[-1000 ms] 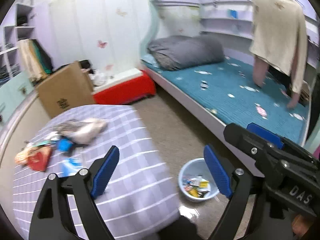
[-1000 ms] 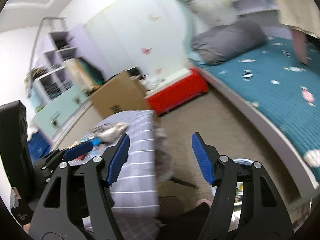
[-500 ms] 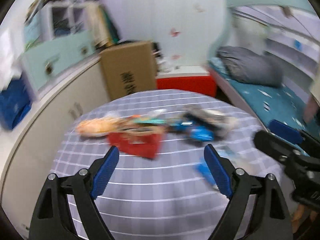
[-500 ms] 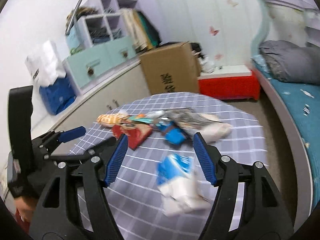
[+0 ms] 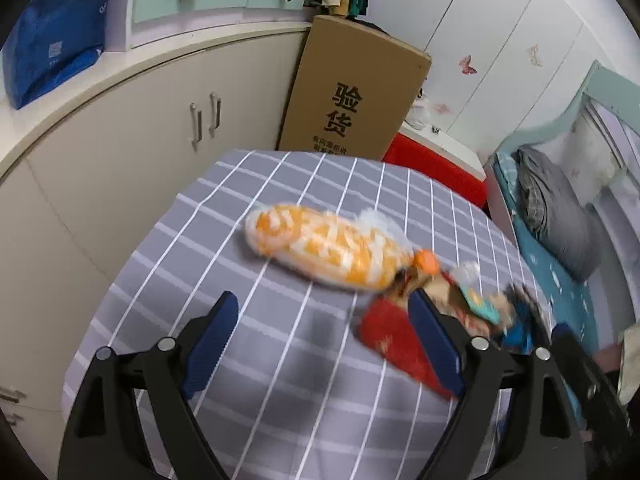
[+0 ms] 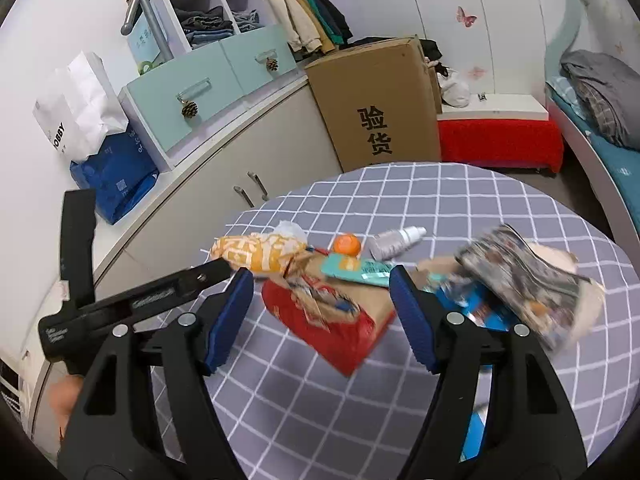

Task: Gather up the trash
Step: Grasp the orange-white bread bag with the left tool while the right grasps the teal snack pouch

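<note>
A pile of trash lies on the round table with the grey checked cloth [image 6: 440, 200]. In it are an orange-and-white wrapper [image 5: 324, 252], a red packet [image 6: 332, 320], a teal packet [image 6: 356, 270], an orange cap [image 6: 347, 245], a small white bottle [image 6: 394, 240], a blue packet [image 6: 476, 308] and a dark printed bag [image 6: 520, 276]. My left gripper [image 5: 324, 336] hangs open over bare cloth just short of the orange wrapper. My right gripper [image 6: 320, 316] has its jaws opening; the red packet shows between the fingers but the pads do not touch it.
A tall cardboard box [image 6: 376, 112] stands behind the table beside a red bench [image 6: 500, 144]. Cream cabinets [image 5: 140, 128] curve along the left, with a blue bag [image 6: 116, 184] and a white paper bag [image 6: 76, 120] on top. A bed [image 5: 560, 220] lies to the right.
Both views have swung from the floor, bin and bed round to the table. The trash pile is now close in front of both grippers, and the bin is out of view.
</note>
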Demonstrator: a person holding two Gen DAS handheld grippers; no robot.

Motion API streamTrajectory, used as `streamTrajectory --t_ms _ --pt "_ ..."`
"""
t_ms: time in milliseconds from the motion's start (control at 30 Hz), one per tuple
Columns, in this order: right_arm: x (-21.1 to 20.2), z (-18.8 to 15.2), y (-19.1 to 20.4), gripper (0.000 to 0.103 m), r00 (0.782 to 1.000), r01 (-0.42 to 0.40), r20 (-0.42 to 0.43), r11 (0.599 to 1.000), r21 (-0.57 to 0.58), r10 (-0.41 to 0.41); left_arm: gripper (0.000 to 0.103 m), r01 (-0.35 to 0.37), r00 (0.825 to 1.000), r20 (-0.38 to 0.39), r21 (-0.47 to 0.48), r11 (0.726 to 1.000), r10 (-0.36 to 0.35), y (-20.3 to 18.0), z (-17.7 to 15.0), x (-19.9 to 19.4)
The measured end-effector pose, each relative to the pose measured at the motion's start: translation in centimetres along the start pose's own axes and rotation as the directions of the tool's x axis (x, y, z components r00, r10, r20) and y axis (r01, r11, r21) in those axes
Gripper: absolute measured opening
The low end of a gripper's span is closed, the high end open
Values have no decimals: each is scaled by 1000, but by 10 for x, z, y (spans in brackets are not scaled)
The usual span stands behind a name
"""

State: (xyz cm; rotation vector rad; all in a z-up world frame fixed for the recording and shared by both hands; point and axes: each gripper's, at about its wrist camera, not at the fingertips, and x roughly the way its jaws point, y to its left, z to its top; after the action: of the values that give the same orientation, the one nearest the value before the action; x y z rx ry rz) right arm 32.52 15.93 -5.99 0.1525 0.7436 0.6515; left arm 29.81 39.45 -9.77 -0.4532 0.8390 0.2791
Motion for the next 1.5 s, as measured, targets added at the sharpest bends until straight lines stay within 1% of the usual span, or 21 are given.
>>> streamTrajectory --t_ms 67,133,233,300,333,367,467,500,567,667,700,733,767,833,900,1000,1067,1167,1300,1367,1500 --pt "8 2 -2 71 1000 9 2 1000 7 -9 85 -18 1000 7 -34 999 19 -1 8 11" --pt "14 3 -7 71 1000 21 7 999 26 -21 85 9 1000 -1 -100 995 -9 1 15 26" --pt "20 6 -15 71 999 34 7 998 44 -35 85 -44 999 -34 -122 992 40 3 21 54" --pt "22 7 -22 71 999 37 9 997 62 -38 82 -66 998 -30 -150 986 62 8 21 62" --pt "23 8 -25 71 999 35 9 997 72 -36 75 -48 999 -30 -170 984 43 11 20 64" --pt "22 9 -29 71 999 41 10 996 77 -41 58 -6 999 -32 -185 983 0 13 18 65" --pt "21 11 -35 71 999 51 15 995 84 -52 42 -13 1000 -10 -154 988 11 10 19 57" --pt "21 11 -36 71 998 57 12 995 83 -58 39 -11 1000 8 -153 988 12 11 18 51" --pt "21 11 -37 71 997 74 4 995 71 -75 37 2 999 48 -160 987 6 14 15 38" --pt "23 10 -31 71 997 75 -17 997 23 -75 36 2 991 136 -156 988 19 15 10 6" --pt "23 9 -28 71 997 80 -25 997 4 -79 36 2 985 173 -141 990 22 14 7 -8" --pt "24 9 -24 71 995 91 -36 995 -32 -92 36 -2 982 189 -130 992 26 13 6 -15" --pt "24 9 -21 71 993 108 -39 992 -69 -111 36 -16 977 209 -112 994 39 11 5 -26" --pt "24 8 -15 71 982 177 -33 969 -174 -185 36 -26 973 227 -83 996 44 7 1 -38" --pt "25 7 -14 71 972 218 -34 948 -233 -232 36 -37 970 237 -48 998 47 1 -5 -47" --pt "35 6 -20 71 982 126 -114 969 -211 -153 36 -24 973 229 -20 1000 28 -8 -12 -47" --pt "47 3 -19 71 977 98 -166 972 -216 -135 36 -8 978 210 -11 1000 10 -10 -16 -43" --pt "57 0 -21 71 973 86 -189 971 -222 -129 36 18 985 170 2 1000 -18 -13 -20 -34" --pt "67 7 -36 71 975 12 -218 991 -137 -41 37 29 987 155 17 999 -32 -15 -23 -29" --pt "71 13 -40 70 974 6 -226 994 -112 -31 37 22 988 154 24 999 -26 -14 -23 -26" --pt "82 17 -51 54 966 13 -257 996 -85 -35 38 26 989 143 24 999 -29 -15 -23 -20"
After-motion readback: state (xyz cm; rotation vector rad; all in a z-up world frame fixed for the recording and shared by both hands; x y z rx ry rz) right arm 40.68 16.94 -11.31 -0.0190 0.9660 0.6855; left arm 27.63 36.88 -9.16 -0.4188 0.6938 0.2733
